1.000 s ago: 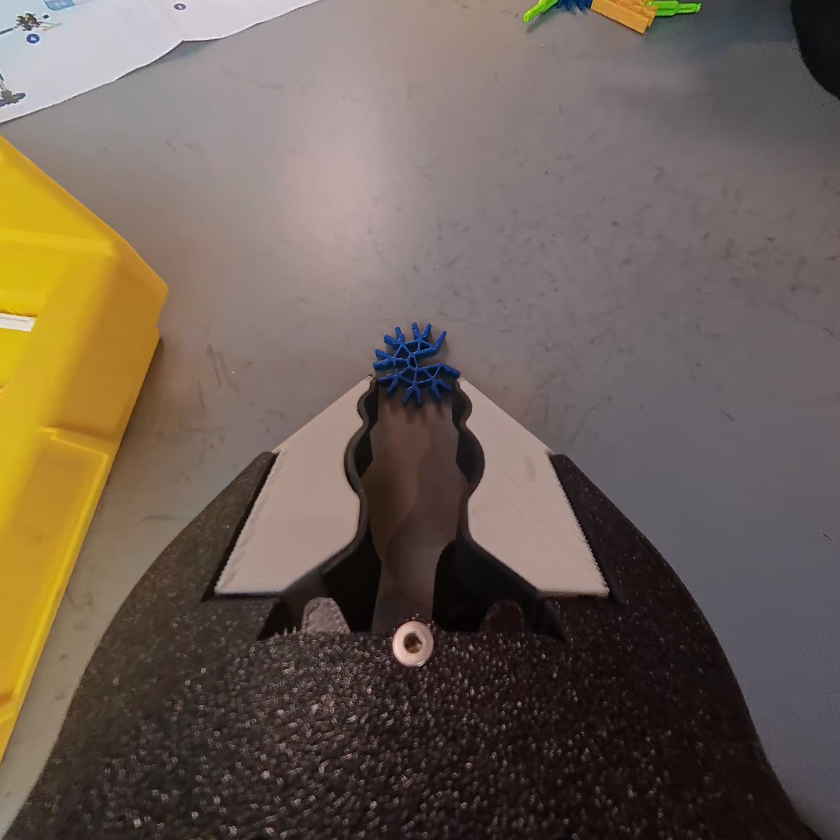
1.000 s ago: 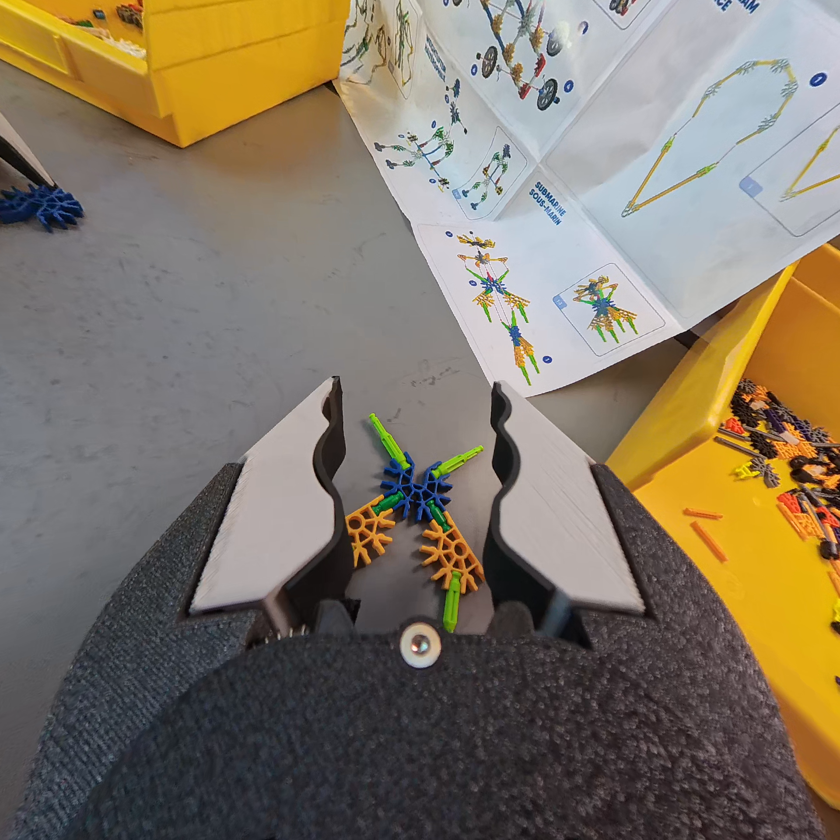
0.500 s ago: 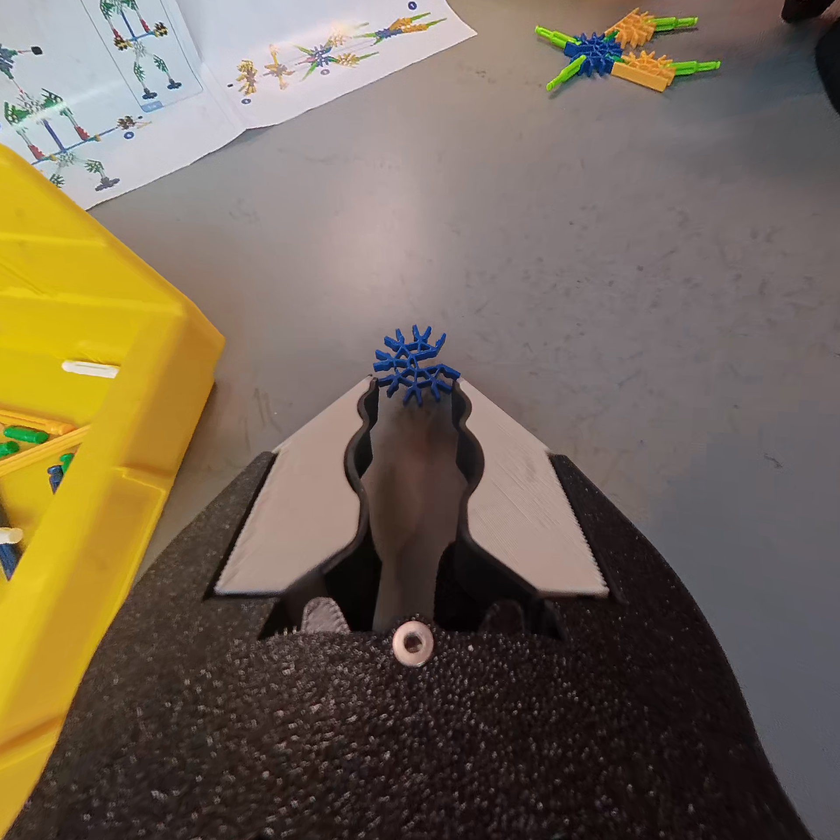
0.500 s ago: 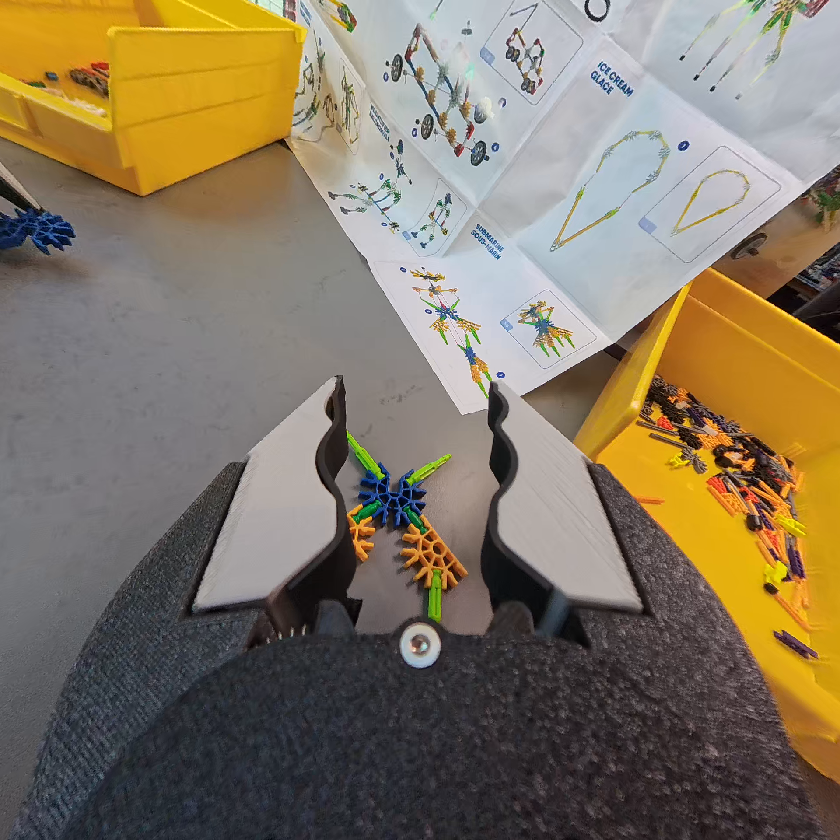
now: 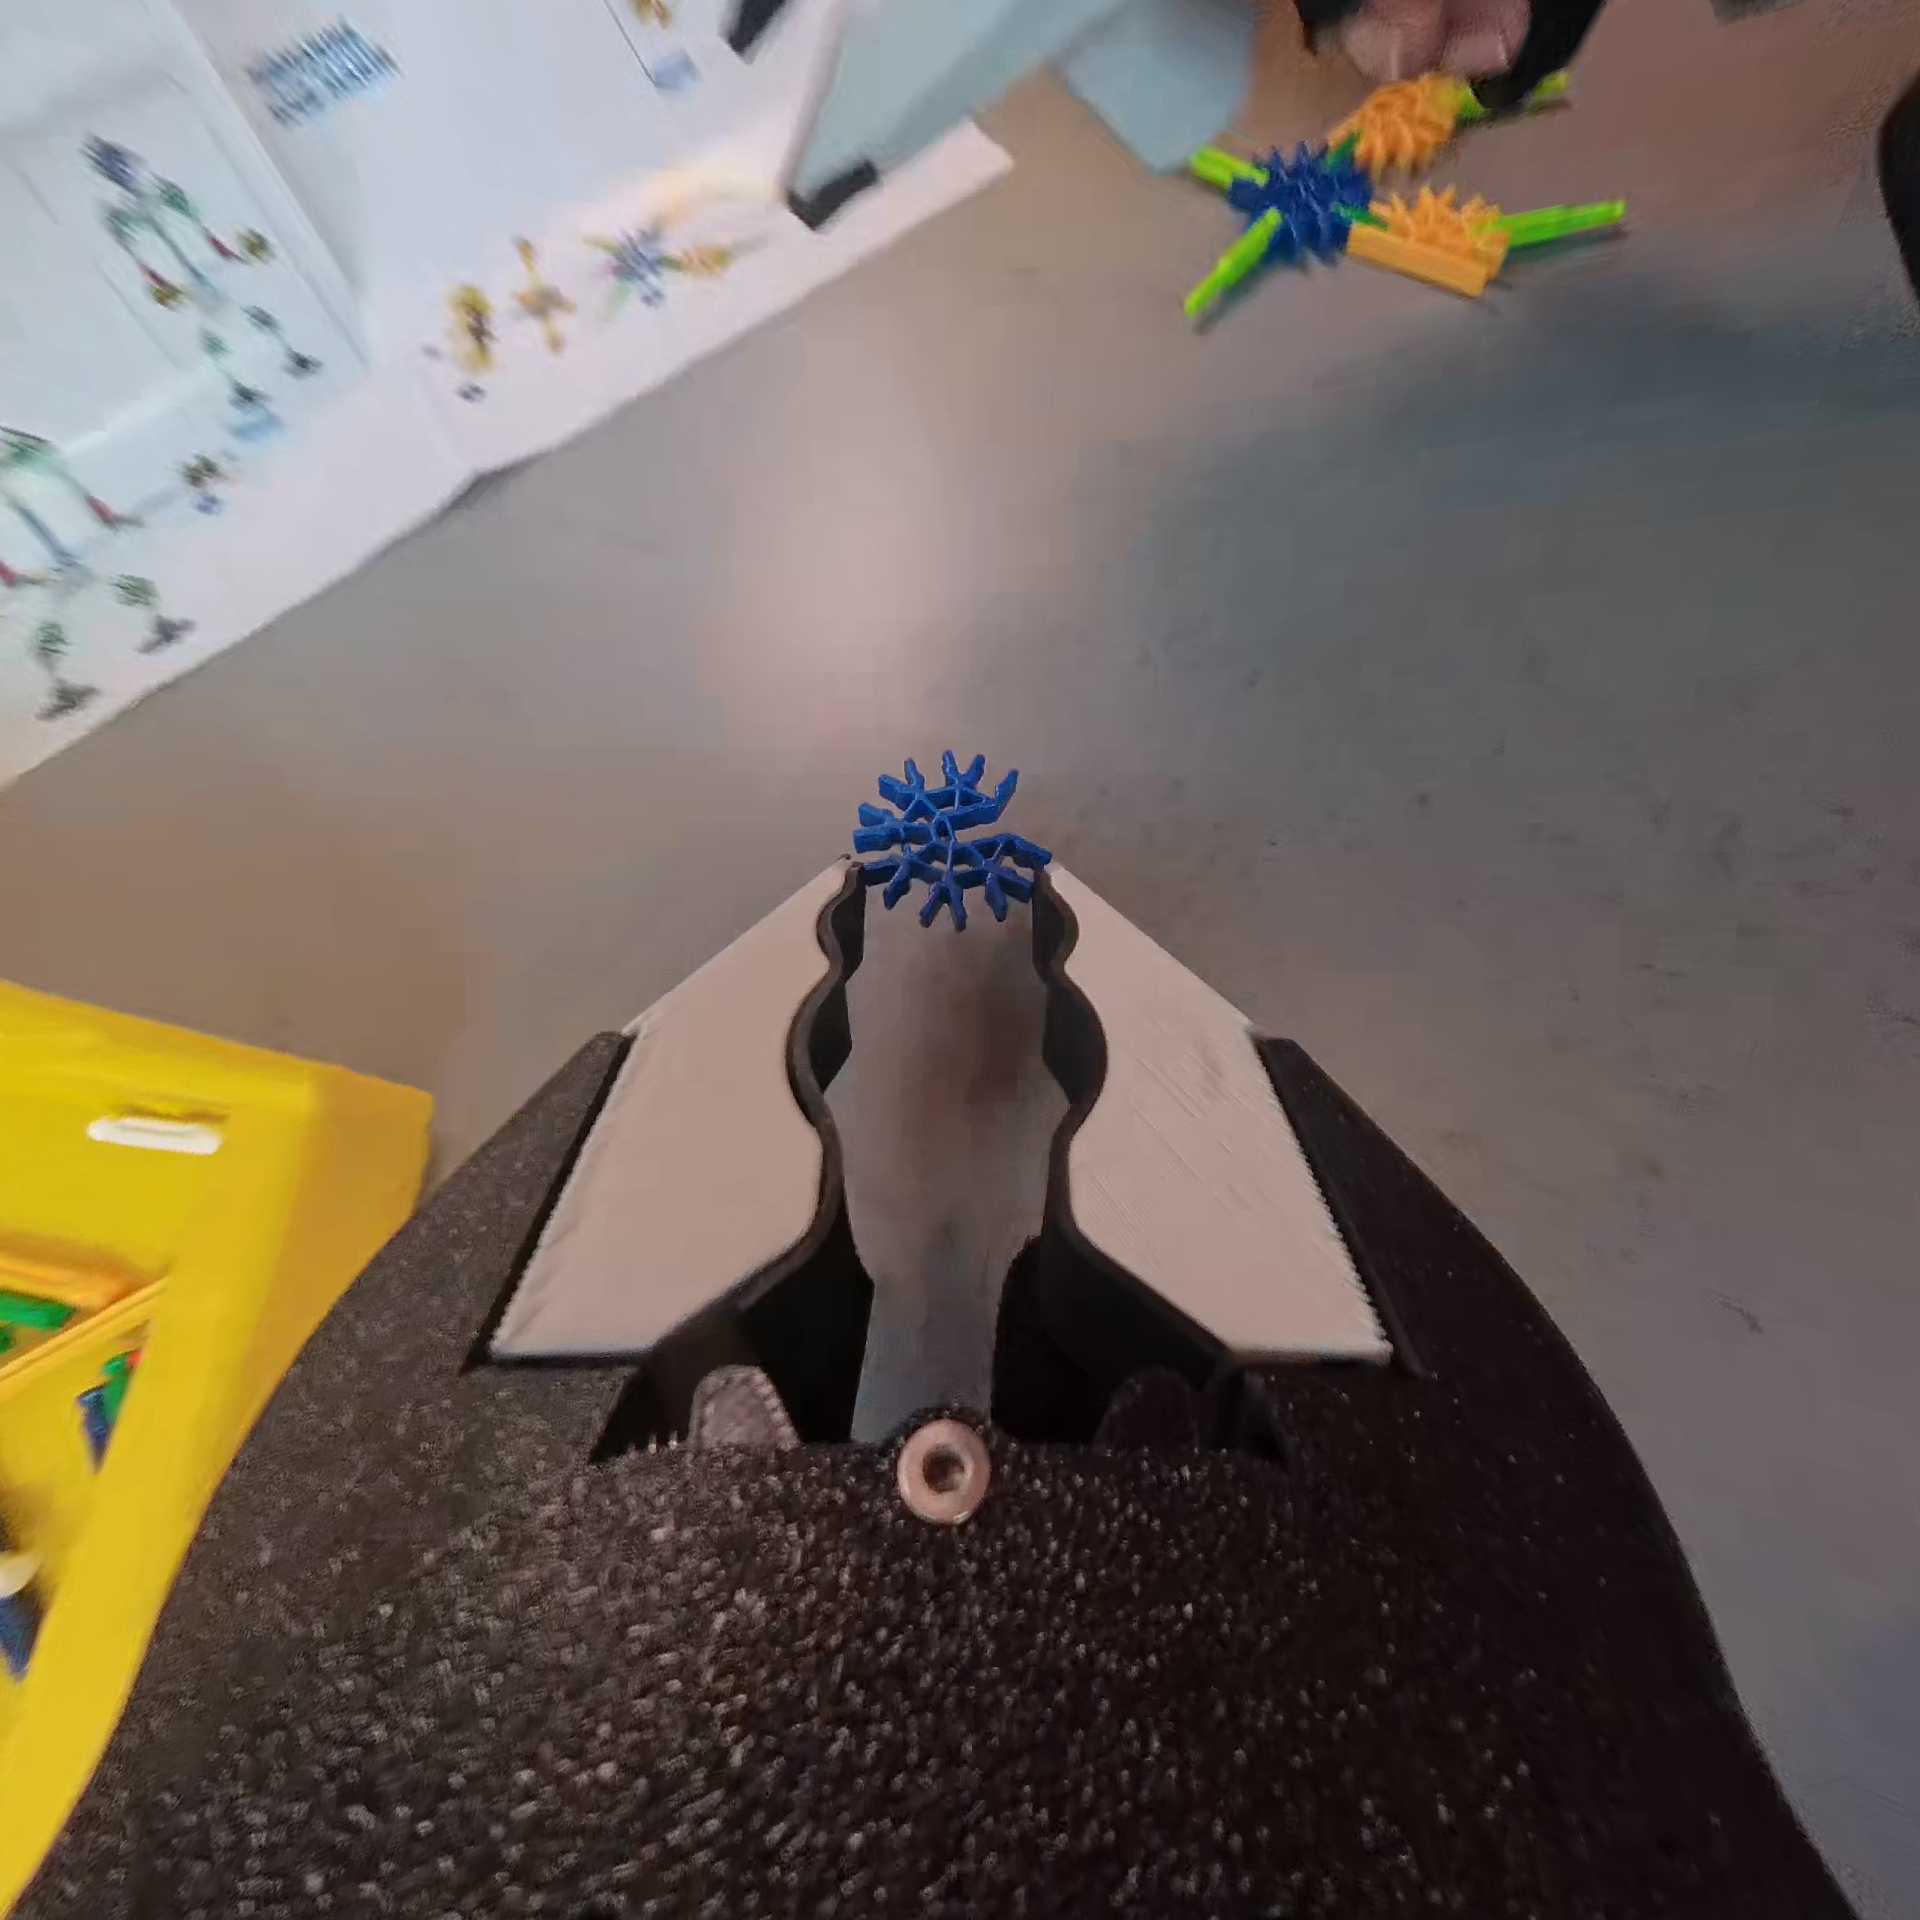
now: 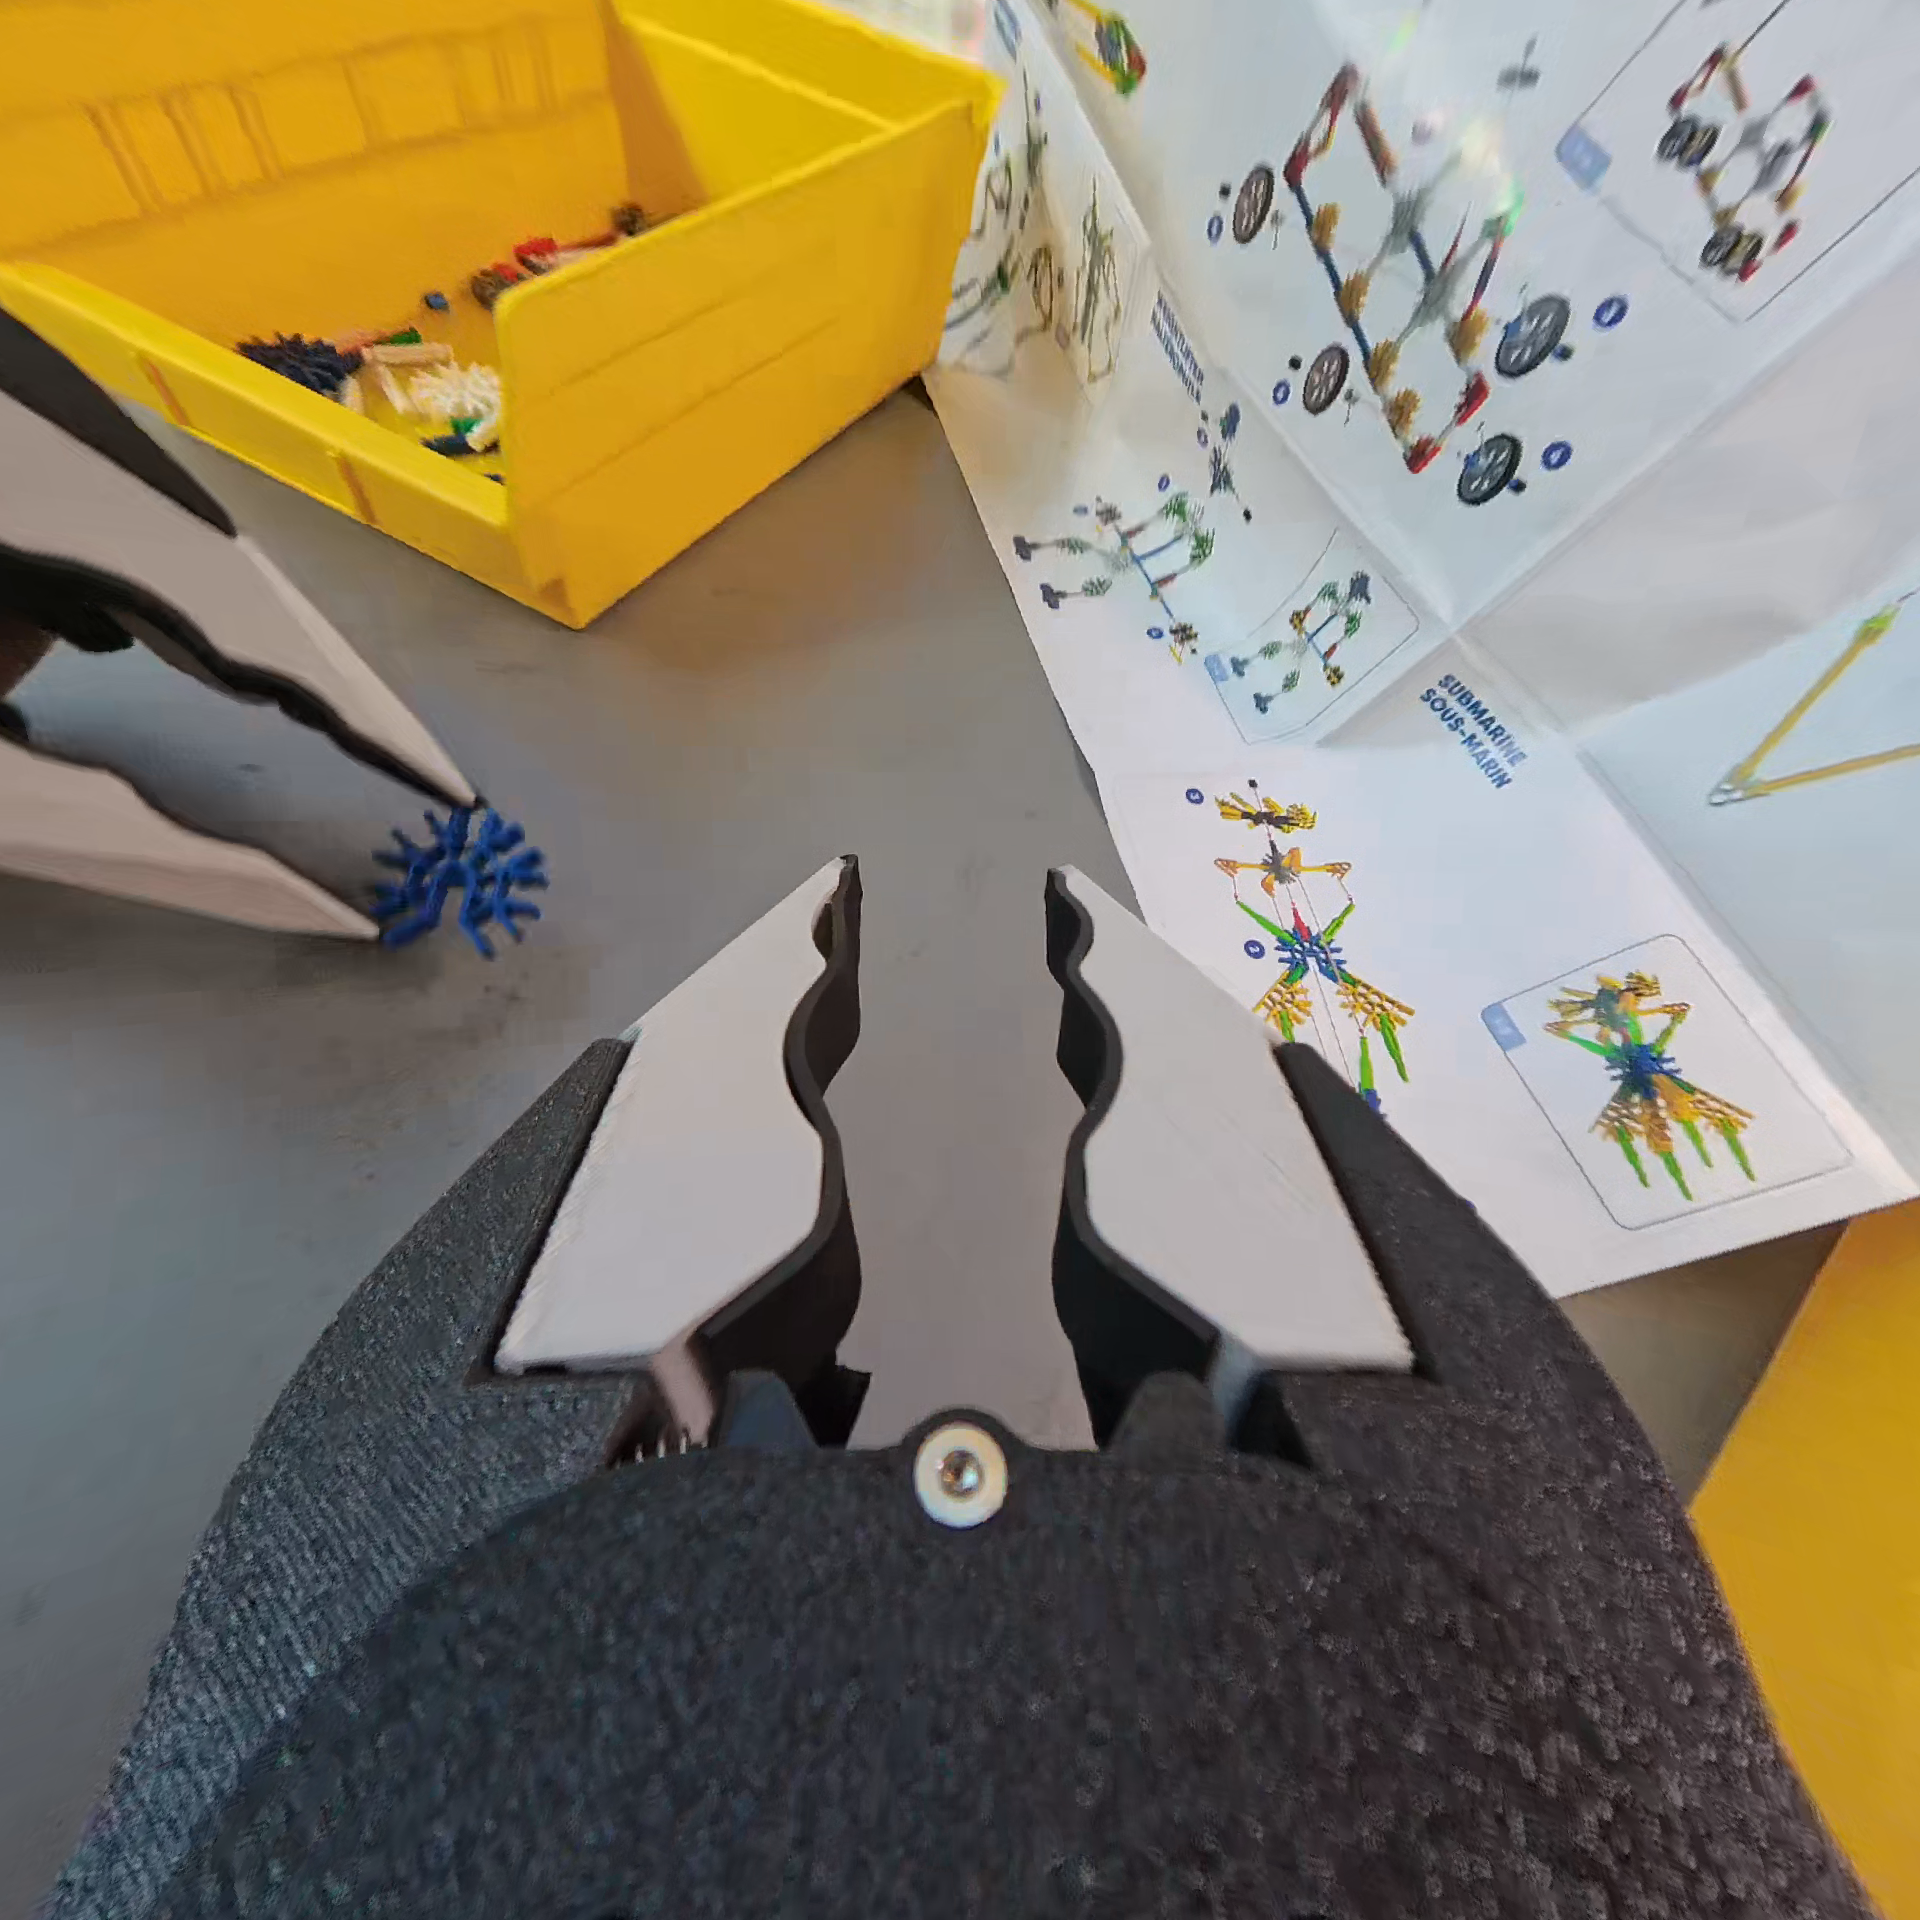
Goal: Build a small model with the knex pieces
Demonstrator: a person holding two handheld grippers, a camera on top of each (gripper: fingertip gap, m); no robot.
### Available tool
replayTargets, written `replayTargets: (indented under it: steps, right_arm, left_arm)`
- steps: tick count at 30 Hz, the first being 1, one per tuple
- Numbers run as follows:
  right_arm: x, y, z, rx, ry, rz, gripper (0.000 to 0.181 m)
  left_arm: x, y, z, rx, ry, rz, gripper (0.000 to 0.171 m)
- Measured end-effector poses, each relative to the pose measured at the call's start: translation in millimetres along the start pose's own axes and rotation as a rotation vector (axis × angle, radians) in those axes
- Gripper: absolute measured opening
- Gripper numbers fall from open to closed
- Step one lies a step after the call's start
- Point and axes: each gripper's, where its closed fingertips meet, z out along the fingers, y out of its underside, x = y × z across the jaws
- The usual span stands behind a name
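Note:
My left gripper point(image 5: 948, 873) is shut on a pair of joined blue snowflake connectors point(image 5: 945, 842) and holds them at its fingertips above the grey table point(image 5: 1351, 831). The right wrist view shows them too point(image 6: 457, 878), at the left. My right gripper point(image 6: 953, 883) is open with a narrow gap and holds nothing; only bare table shows between its fingers. A small assembly of a blue connector, orange connectors and green rods point(image 5: 1351, 208) lies on the table at the far right of the left wrist view, partly under a dark shape at the top edge. It is out of the right wrist view.
A yellow bin point(image 6: 727, 343) with several loose parts stands at the back left; it also shows in the left wrist view point(image 5: 156, 1195). A white instruction sheet point(image 6: 1455, 623) lies at the right, also seen at upper left point(image 5: 312, 312). Another yellow bin's edge point(image 6: 1818, 1558) is at the lower right.
My right gripper's fingers have narrowed and its view has swung away from the assembly that lay between them. My left gripper, still shut on the blue connectors, has moved closer to the right one.

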Motion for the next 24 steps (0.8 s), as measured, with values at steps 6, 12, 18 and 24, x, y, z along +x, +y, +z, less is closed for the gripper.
replayTargets:
  steps: [6, 12, 18, 24]
  right_arm:
    - [76.2, 2.5, 35.9, -0.173, 0.180, -0.011, 0.034]
    - [123.8, 11.2, 45.4, -0.225, 0.275, 0.079, 0.021]
    - [131.9, 36.4, 31.9, -0.282, 0.274, 0.119, 0.017]
    - [132.7, 42.8, 30.3, -0.301, 0.281, 0.132, 0.015]
  left_arm:
    - [10.5, 2.7, 11.2, 0.048, 0.055, -0.058, 0.032]
    - [0.9, 11.1, 8.0, 0.034, -0.028, -0.034, 0.032]
    - [1.0, 16.5, 10.3, -0.004, -0.067, 0.025, 0.032]
    - [0.7, 17.0, 8.6, -0.003, -0.077, 0.050, 0.032]
